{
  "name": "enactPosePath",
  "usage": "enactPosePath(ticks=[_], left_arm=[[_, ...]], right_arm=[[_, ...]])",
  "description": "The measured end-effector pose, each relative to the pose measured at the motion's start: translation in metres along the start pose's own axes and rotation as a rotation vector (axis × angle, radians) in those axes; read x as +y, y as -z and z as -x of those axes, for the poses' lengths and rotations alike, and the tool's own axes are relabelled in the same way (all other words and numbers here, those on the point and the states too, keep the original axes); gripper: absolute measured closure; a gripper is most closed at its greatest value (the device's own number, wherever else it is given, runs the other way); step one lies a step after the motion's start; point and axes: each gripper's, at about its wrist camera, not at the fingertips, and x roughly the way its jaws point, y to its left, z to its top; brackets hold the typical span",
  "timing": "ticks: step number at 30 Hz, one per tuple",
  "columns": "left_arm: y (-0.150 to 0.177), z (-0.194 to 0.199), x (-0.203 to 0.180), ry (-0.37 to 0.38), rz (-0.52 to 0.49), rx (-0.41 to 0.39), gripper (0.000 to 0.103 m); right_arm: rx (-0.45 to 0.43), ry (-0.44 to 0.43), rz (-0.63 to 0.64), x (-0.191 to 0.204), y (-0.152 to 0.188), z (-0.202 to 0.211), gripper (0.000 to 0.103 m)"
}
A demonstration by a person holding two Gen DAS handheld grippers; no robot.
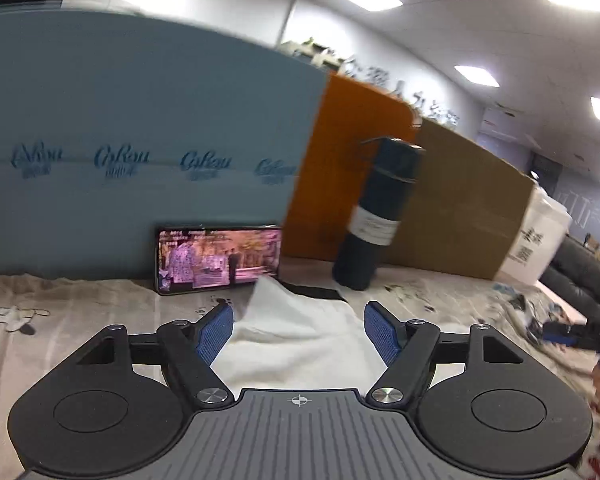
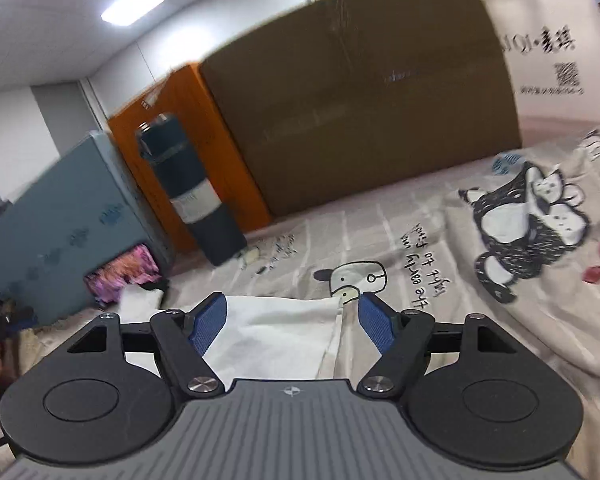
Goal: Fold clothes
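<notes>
Writing: your left view reads "CaReu"-like script on blue board [image 1: 140,128] | phone [image 1: 219,258] clear only there | both grippers [image 1: 299,330] [image 2: 292,320] spread wide, empty | white garment [image 1: 300,340] lies between fingers on cartoon sheet [image 2: 420,260].

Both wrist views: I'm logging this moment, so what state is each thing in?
left gripper: open, holding nothing
right gripper: open, holding nothing
white garment: lying on the printed sheet, partly folded
phone: screen on, propped sideways
dark flask: upright, lid on

white garment [image 1: 296,336]; cartoon-print beige sheet [image 2: 440,280]; dark blue bottle [image 1: 374,216].
</notes>
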Motion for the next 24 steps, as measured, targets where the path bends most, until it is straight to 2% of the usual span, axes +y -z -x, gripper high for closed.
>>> enactPosePath(ticks=[3, 5, 6, 7, 9, 10, 11, 12, 13, 14, 15, 17, 20, 22, 23, 24], left_arm=[[-0.011, -0.043, 0.014, 0.042, 0.065, 0.042, 0.030], [-0.012, -0.071, 0.014, 0.002, 0.063, 0.074, 0.031], [-0.013, -0.085, 0.014, -0.018, 0.062, 0.090, 0.031], [-0.014, -0.099, 0.013, -0.037, 0.061, 0.107, 0.031], [-0.011, -0.125, 0.010, -0.062, 0.038, 0.161, 0.031], [-0.009, -0.137, 0.007, -0.066, 0.022, 0.192, 0.031], [-0.006, -0.147, 0.004, -0.059, 0.004, 0.220, 0.039], [-0.003, -0.154, 0.001, -0.061, -0.026, 0.230, 0.052], [0.000, -0.159, -0.002, -0.079, -0.067, 0.224, 0.084], [0.001, -0.163, -0.005, -0.095, -0.101, 0.219, 0.101], [0.001, -0.166, -0.008, -0.111, -0.129, 0.216, 0.101], [0.000, -0.173, -0.013, -0.143, -0.185, 0.211, 0.101], [0.000, -0.182, -0.020, -0.190, -0.269, 0.202, 0.099], [-0.004, -0.177, -0.023, -0.182, -0.299, 0.189, 0.086], [-0.008, -0.171, -0.022, -0.180, -0.308, 0.174, 0.075], [-0.013, -0.160, -0.018, -0.190, -0.309, 0.148, 0.069]], right_arm=[[0.049, 0.035, 0.041, -0.002, -0.002, -0.033, 0.036], [0.073, 0.024, 0.075, -0.002, -0.001, -0.048, 0.039], [0.088, 0.026, 0.090, -0.001, 0.001, -0.053, 0.046], [0.103, 0.029, 0.106, -0.001, 0.003, -0.058, 0.059], [0.136, 0.048, 0.135, 0.000, 0.006, -0.065, 0.074], [0.128, 0.064, 0.160, 0.000, 0.007, -0.066, 0.084], [0.118, 0.073, 0.187, 0.001, 0.008, -0.065, 0.088], [0.113, 0.073, 0.201, 0.002, 0.009, -0.065, 0.095], [0.101, 0.079, 0.217, 0.003, 0.009, -0.064, 0.099], [0.089, 0.085, 0.232, 0.005, 0.009, -0.063, 0.099], [0.077, 0.092, 0.248, 0.007, 0.009, -0.062, 0.100], [0.036, 0.164, 0.317, 0.014, 0.007, -0.063, 0.100], [0.079, 0.193, 0.348, 0.015, 0.008, -0.072, 0.100], [0.088, 0.196, 0.347, 0.013, 0.007, -0.073, 0.099], [0.078, 0.199, 0.345, 0.012, 0.007, -0.071, 0.097], [0.066, 0.211, 0.338, 0.010, 0.006, -0.068, 0.086]])
